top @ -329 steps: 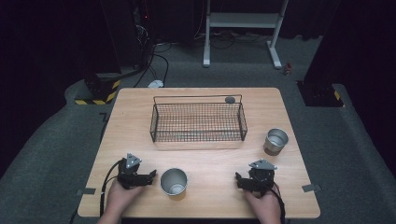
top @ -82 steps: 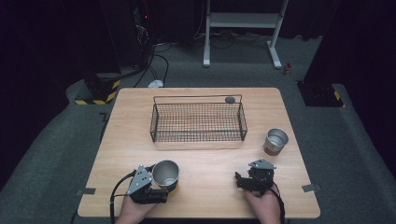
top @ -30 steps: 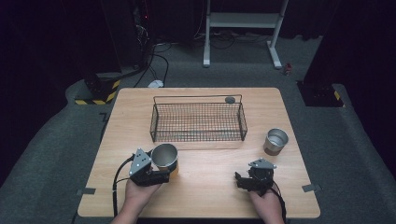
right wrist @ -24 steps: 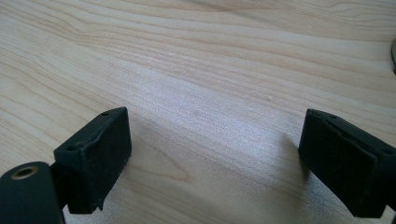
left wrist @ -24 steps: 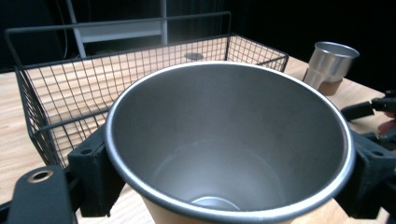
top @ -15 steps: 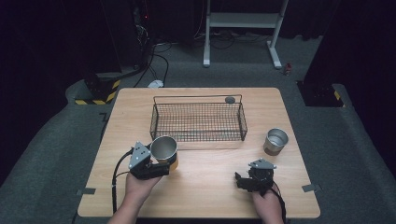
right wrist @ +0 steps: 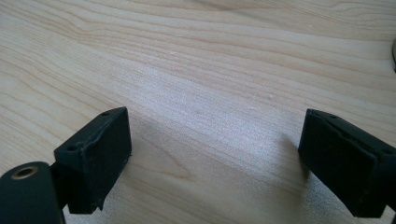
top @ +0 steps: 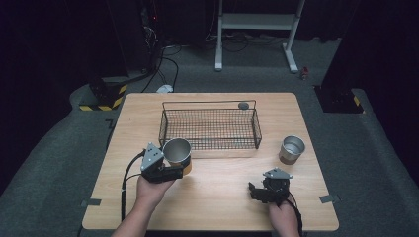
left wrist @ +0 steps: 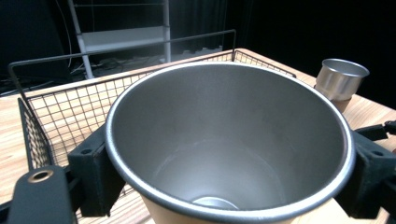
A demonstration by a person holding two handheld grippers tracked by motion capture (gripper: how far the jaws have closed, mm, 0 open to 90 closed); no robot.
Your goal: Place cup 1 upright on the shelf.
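High view | our left tool (top: pixel 177 167) clamps steel cup (top: pixel 177 151) upright | wire basket (top: pixel 210 129) lies just beyond cup | right tool (top: pixel 257 192) released, resting on counter (top: pixel 217 197)

Lab or studio recording bay, dark and purpose-built.
Lone wooden table (top: pixel 217 197) on grey carpet (top: pixel 59 163), black curtained surround, cables (top: pixel 165 59) trailing over floor, hazard-striped block (top: pixel 106 101), white metal stand (top: pixel 257 22) behind, tape marks (top: pixel 91 202) by table edge; no household furnishings, staged like a data-collection setup.
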